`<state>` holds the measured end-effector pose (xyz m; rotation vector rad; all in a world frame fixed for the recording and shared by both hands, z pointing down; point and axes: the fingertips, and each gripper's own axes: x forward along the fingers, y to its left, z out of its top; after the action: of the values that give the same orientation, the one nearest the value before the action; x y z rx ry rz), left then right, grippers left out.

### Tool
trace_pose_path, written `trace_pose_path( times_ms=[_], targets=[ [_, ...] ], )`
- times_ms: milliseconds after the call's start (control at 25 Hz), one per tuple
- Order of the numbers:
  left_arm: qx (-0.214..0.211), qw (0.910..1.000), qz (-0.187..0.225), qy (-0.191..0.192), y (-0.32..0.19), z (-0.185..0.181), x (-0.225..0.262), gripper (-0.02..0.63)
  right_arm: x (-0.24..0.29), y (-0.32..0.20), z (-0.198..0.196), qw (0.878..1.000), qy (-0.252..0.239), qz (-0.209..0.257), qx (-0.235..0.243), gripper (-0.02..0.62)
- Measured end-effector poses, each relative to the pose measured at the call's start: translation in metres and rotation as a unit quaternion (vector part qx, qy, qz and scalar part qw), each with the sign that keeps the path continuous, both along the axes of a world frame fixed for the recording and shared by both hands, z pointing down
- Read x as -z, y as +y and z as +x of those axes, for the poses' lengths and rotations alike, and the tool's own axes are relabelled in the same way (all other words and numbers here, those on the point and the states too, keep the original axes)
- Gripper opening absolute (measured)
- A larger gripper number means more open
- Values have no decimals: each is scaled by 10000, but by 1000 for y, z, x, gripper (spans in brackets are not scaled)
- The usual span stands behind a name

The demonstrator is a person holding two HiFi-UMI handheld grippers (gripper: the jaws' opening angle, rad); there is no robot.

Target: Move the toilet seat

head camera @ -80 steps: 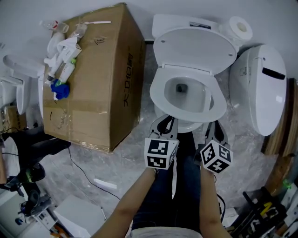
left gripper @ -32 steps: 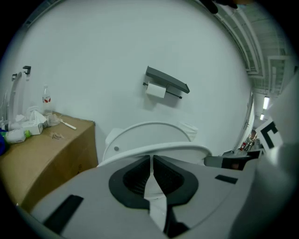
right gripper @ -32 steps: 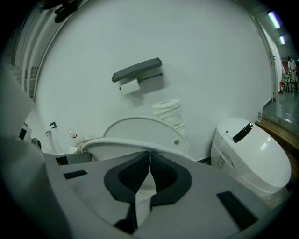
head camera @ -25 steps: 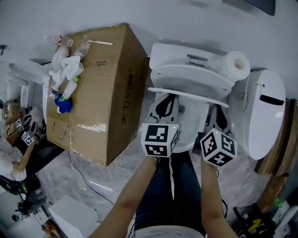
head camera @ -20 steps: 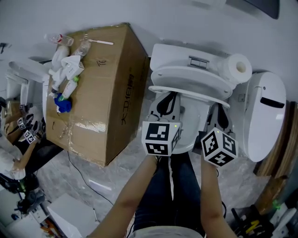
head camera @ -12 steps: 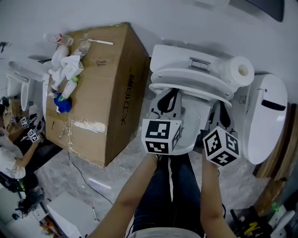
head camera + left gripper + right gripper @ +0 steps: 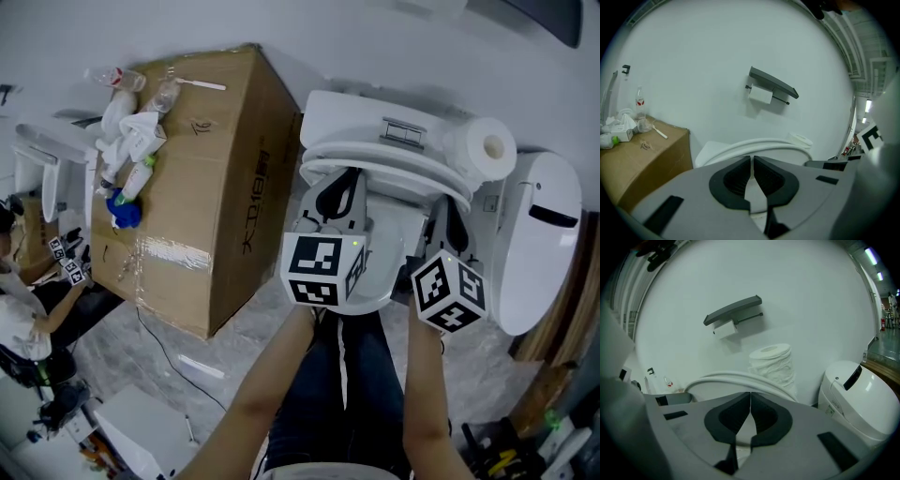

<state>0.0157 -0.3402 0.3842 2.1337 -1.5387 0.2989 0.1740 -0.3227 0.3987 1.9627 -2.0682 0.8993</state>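
Observation:
The white toilet seat stands raised off the bowl, tipped back close to the lid and the tank. My left gripper reaches up under the seat's left side, and its jaws are together with nothing between them. My right gripper does the same under the right side. In the left gripper view the seat arcs just beyond the left gripper. In the right gripper view the seat curves just past the right gripper. Whether the tips touch the seat is hidden.
A big cardboard box with bottles and tubes on top stands left of the toilet. A toilet paper roll sits on the tank's right end. A second white toilet-like unit stands at the right. A paper holder hangs on the wall.
The seat has swung up from lying on the bowl to nearly upright near the lid. Both grippers have moved forward and up with it over the last second.

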Motion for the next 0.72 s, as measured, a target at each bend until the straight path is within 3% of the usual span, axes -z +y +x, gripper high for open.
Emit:
trace_pose_path(
  times_ms=[720],
  targets=[
    [-27,10000,9,-28,12,5,-6,35,4,0,0,9998,-56,156,54,20]
  ],
)
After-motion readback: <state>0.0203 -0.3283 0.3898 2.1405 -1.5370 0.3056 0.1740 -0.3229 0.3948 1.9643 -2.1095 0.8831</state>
